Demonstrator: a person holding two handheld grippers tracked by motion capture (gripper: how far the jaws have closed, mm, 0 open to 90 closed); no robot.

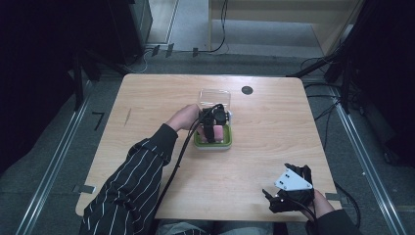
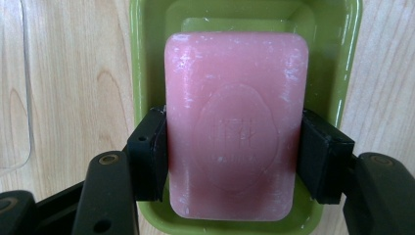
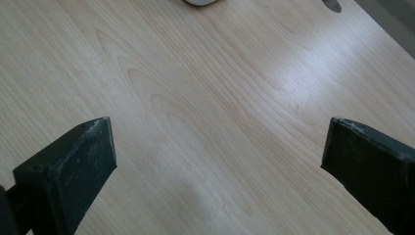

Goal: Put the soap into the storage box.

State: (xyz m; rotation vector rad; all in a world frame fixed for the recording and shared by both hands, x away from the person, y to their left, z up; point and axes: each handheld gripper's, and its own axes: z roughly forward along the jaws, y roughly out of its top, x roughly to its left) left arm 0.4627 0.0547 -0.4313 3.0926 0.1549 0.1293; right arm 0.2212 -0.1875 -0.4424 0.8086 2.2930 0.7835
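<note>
My left gripper (image 2: pixel 234 161) is clamped on the soap (image 2: pixel 236 127), one pad on each long side, a little below the bar's middle. The soap lies flat in the green dish (image 2: pixel 147 58), which sits near the table's (image 1: pixel 147 98) centre, with a clear lid (image 1: pixel 214 95) just behind it. I judge the bar stiff, fairly light and slick, its rounded edges apt to squirt out under a hard squeeze, so the flat long sides are the right place to hold, lifting straight up. My right gripper (image 1: pixel 288 193) rests with jaws apart and empty, well away from the dish at the table's near edge.
</note>
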